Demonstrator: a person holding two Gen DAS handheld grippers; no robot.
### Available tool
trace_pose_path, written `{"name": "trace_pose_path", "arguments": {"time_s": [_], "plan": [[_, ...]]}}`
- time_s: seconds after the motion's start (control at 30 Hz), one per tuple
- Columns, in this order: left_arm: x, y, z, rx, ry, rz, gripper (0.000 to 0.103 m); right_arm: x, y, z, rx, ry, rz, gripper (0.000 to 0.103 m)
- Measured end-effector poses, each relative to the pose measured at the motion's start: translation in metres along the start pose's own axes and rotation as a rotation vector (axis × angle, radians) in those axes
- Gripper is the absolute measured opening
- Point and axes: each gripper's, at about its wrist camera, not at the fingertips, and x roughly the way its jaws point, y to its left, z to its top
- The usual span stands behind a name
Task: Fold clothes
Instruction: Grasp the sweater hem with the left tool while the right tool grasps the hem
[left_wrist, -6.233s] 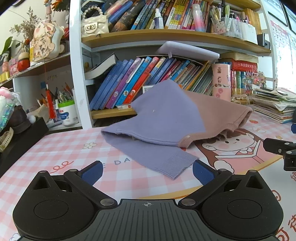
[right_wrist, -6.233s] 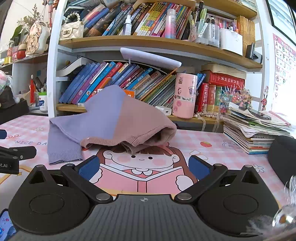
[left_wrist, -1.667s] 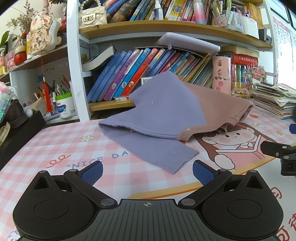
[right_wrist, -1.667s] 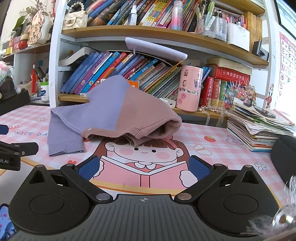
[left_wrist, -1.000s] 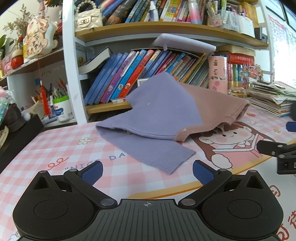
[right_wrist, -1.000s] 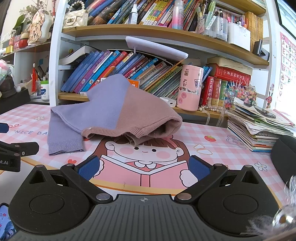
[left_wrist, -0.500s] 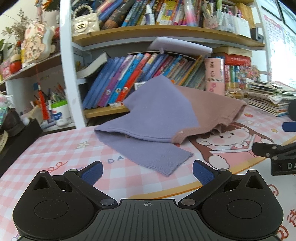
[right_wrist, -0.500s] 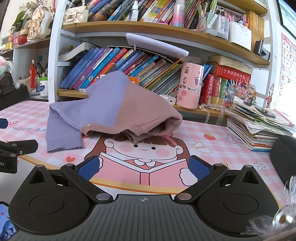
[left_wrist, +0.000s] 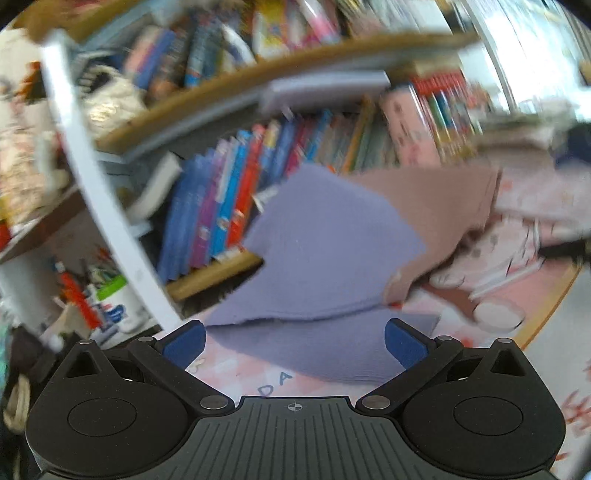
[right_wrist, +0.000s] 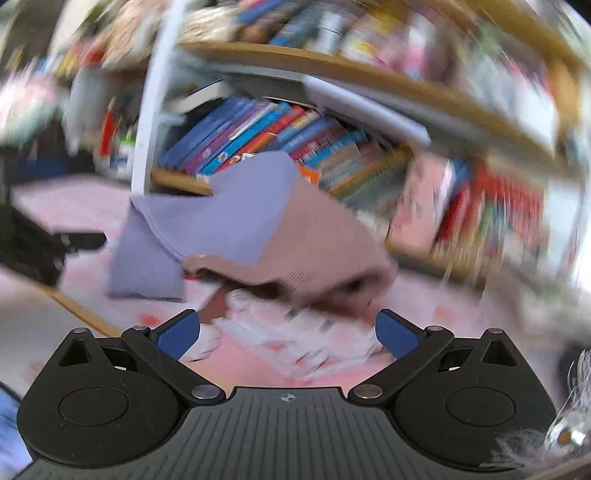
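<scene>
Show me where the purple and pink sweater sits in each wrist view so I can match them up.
Left wrist: sweater fills the centre, its purple sleeve lying just ahead of the open left gripper.
Right wrist: sweater sits centre-left, beyond the open right gripper.
Shared landmark: the leaning row of books directly behind it.

Sweater heaped on mat, bookshelf behind, seemingly touching it

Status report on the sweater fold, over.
Left gripper open, right gripper open, both empty. Purple-and-pink sweater lies crumpled, unfolded. Nothing blocking it.
</scene>
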Motion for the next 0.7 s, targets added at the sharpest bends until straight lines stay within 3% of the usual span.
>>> {"name": "trace_pose_path", "arguments": {"time_s": [0.13, 0.17, 0.27, 0.4, 0.47, 0.57, 0.63, 0.7], "plan": [[0.037, -0.008, 0.003, 0.164, 0.039, 0.064, 0.103, 0.04, 0.019, -0.004, -0.508, -0.056, -0.133, 0.103], [0.046, -0.011, 0.002, 0.218, 0.046, 0.087, 0.103, 0.05, 0.021, -0.005, -0.563, -0.051, -0.151, 0.102], [0.071, -0.017, -0.001, 0.346, 0.093, 0.098, 0.103, 0.078, 0.019, -0.008, -0.562, -0.008, -0.161, 0.097], [0.087, -0.011, 0.002, 0.353, 0.127, 0.038, 0.103, 0.092, 0.015, -0.019, -0.546, 0.043, -0.138, 0.06], [0.095, -0.012, 0.005, 0.366, 0.131, 0.032, 0.103, 0.095, 0.015, -0.027, -0.565, 0.026, -0.16, 0.054], [0.107, -0.016, 0.013, 0.368, 0.138, 0.015, 0.101, 0.1, 0.013, -0.031, -0.547, -0.008, -0.194, 0.037], [0.111, -0.02, 0.018, 0.361, 0.138, -0.002, 0.096, 0.102, 0.01, -0.03, -0.501, -0.024, -0.206, 0.018], [0.108, -0.024, 0.021, 0.358, 0.103, -0.016, 0.095, 0.095, 0.002, -0.024, -0.424, -0.067, -0.217, 0.013]]}}
